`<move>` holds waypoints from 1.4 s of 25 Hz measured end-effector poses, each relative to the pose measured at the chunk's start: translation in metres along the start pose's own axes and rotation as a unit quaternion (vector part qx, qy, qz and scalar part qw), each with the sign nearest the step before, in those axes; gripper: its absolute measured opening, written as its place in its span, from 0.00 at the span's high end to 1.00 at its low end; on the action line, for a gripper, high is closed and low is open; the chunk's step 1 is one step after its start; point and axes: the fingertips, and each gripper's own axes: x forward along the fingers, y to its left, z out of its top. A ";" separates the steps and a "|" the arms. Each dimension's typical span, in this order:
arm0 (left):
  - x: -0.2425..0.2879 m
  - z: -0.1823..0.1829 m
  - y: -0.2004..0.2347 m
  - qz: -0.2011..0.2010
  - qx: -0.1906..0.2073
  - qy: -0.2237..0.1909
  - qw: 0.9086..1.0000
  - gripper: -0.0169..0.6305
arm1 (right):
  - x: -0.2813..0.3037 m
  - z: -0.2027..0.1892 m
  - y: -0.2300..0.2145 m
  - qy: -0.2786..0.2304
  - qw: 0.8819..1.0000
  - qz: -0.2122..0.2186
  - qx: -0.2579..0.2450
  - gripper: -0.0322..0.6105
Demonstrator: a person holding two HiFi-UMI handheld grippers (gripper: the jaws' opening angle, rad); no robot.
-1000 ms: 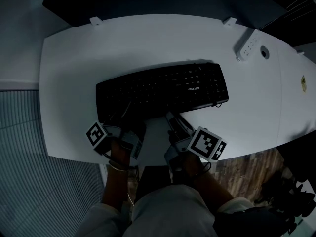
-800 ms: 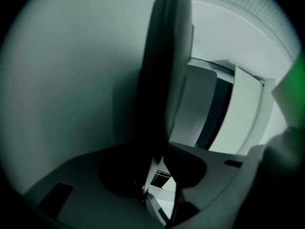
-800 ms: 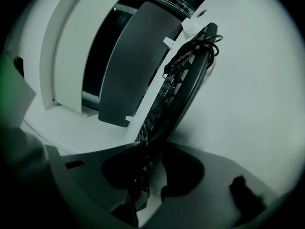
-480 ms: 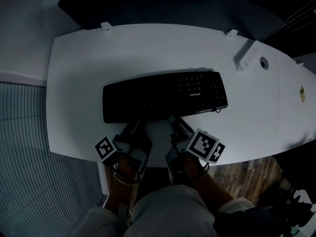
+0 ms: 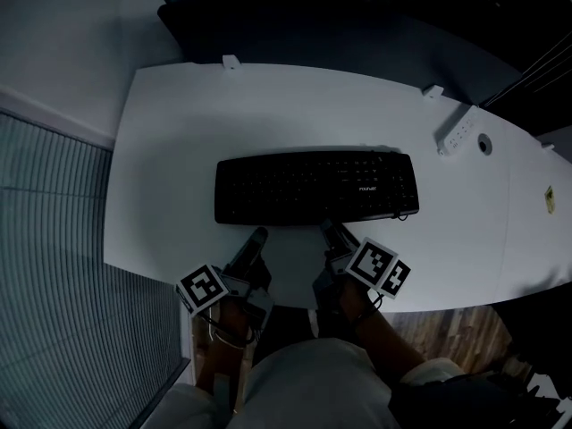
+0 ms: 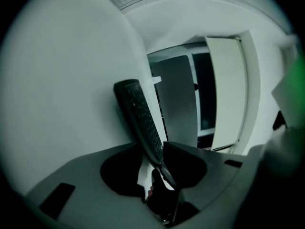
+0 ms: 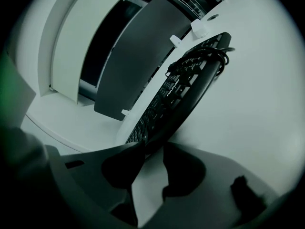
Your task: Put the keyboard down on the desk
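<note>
The black keyboard (image 5: 317,189) lies flat in the middle of the white desk (image 5: 179,150), long side left to right. My left gripper (image 5: 258,238) sits just in front of its near edge. Its jaws are closing, and in the left gripper view the keyboard (image 6: 140,113) runs edge-on into the gap of the left gripper (image 6: 151,145) without the pads pressing on it. My right gripper (image 5: 329,231) is also just short of the near edge. In the right gripper view the keyboard (image 7: 190,87) reaches the right gripper (image 7: 153,149), whose jaws stand apart with white desk showing between them.
A white power strip (image 5: 458,130) and a round cable hole (image 5: 484,144) lie at the desk's far right. A dark panel (image 5: 313,25) stands behind the desk. Grey ribbed carpet (image 5: 54,275) is at the left, wooden floor (image 5: 447,329) at the lower right.
The keyboard was held at its near edge by both grippers; now it rests flat. Both grippers have drawn back toward me, off the keyboard.
</note>
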 end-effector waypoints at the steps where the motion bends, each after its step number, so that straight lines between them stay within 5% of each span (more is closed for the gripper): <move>1: -0.003 0.004 -0.003 0.012 0.035 -0.003 0.999 0.75 | 0.000 -0.001 -0.001 0.001 1.000 -0.002 0.000 0.77; 7: -0.008 0.020 -0.029 0.067 0.229 -0.024 0.971 0.76 | 0.002 -0.004 -0.002 0.005 1.000 -0.007 -0.006 0.76; 13: -0.016 0.034 -0.062 0.123 0.409 -0.057 0.902 0.77 | 0.003 -0.005 -0.006 0.011 1.000 -0.015 -0.015 0.76; 20: -0.028 0.038 -0.079 0.188 0.504 -0.092 0.838 0.85 | 0.005 -0.006 -0.012 0.019 0.999 -0.031 -0.016 0.75; 35: -0.035 0.056 -0.059 0.216 0.490 -0.111 0.837 0.86 | 0.013 -0.008 -0.021 0.057 0.994 -0.097 -0.015 0.74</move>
